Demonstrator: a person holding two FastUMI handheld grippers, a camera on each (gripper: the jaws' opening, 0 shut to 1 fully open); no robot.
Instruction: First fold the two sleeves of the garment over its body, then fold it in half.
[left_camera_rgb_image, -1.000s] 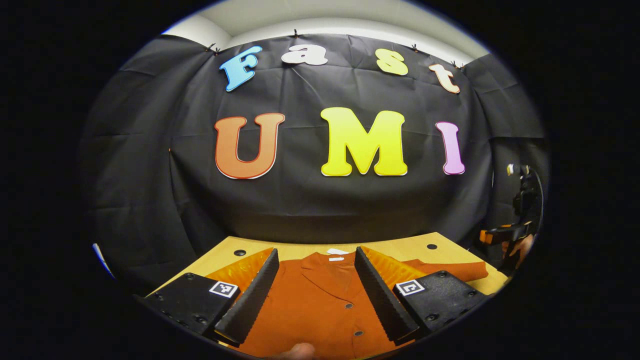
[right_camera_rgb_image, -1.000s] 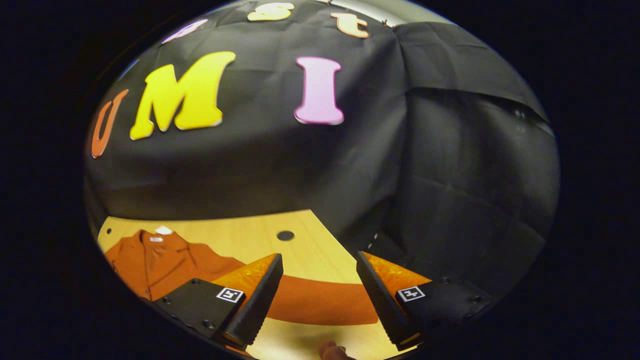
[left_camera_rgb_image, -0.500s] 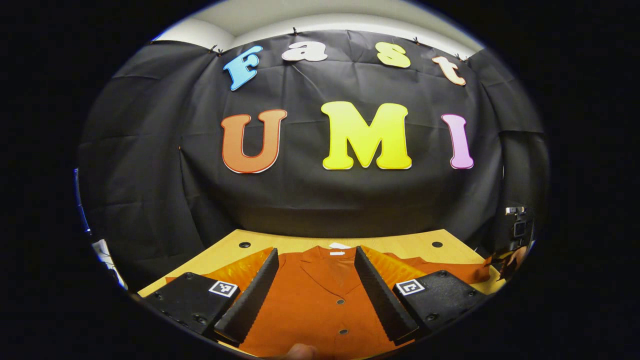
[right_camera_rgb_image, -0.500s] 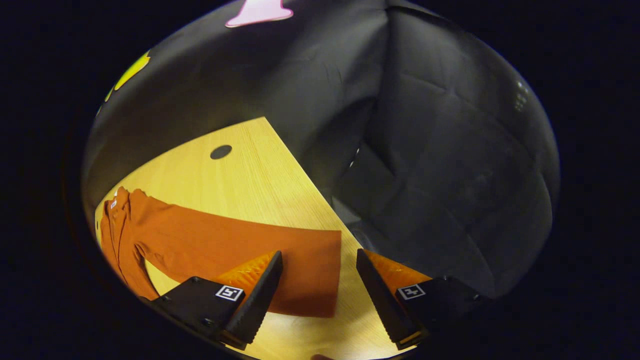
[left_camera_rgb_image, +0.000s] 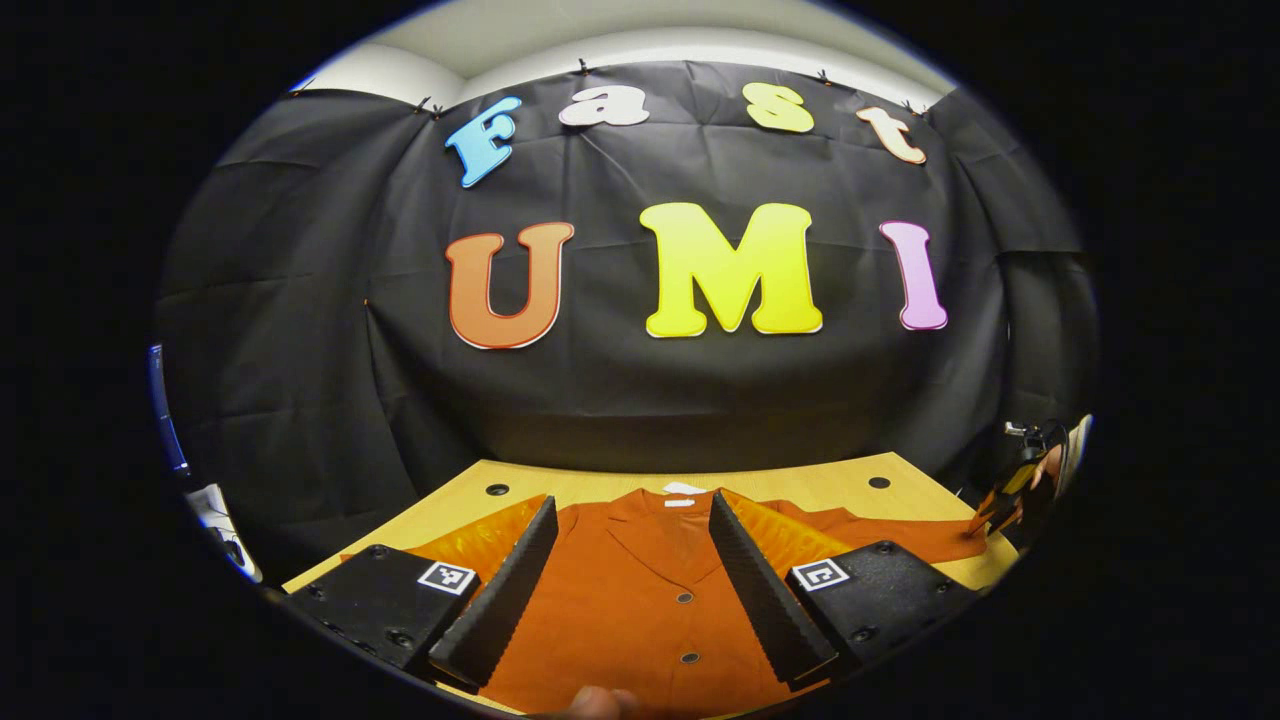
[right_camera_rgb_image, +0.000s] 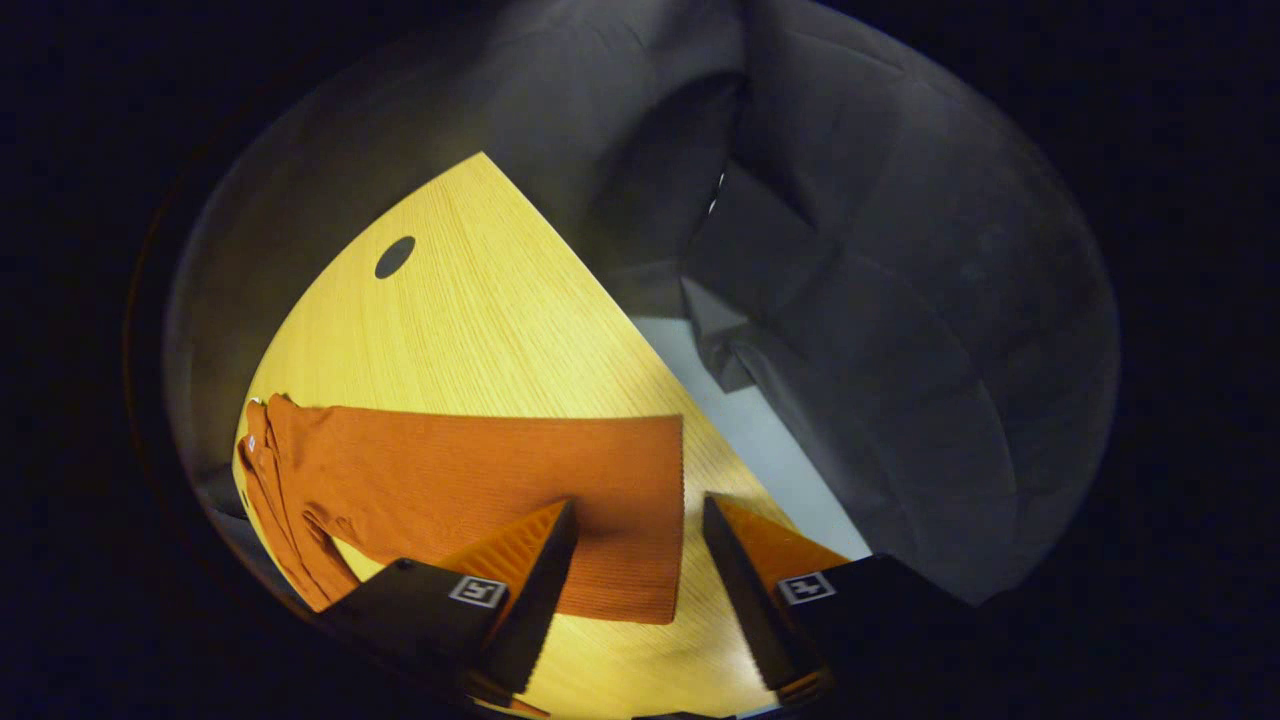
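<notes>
An orange button-front garment (left_camera_rgb_image: 640, 545) lies flat and face up on the wooden table (left_camera_rgb_image: 800, 485), its collar with a white label toward the wall. My left gripper (left_camera_rgb_image: 628, 590) hangs open above the garment's chest, with nothing between its fingers. In the right gripper view one sleeve (right_camera_rgb_image: 480, 470) stretches straight out across the table (right_camera_rgb_image: 480, 300), ending in a cuff (right_camera_rgb_image: 650, 520) close to the table's edge. My right gripper (right_camera_rgb_image: 635, 590) stands open just above that cuff, one finger over the cloth and one past its end. The right gripper (left_camera_rgb_image: 1005, 505), held by a hand, also appears far right in the left gripper view.
The table has round holes (right_camera_rgb_image: 395, 257) near its back corners. Its right edge runs diagonally close to the cuff, with pale floor (right_camera_rgb_image: 770, 440) below it. Black cloth walls (left_camera_rgb_image: 640, 400) stand right behind the table.
The right gripper has tipped downward and come in over the sleeve's cuff. The left gripper has stayed nearly still over the chest.
</notes>
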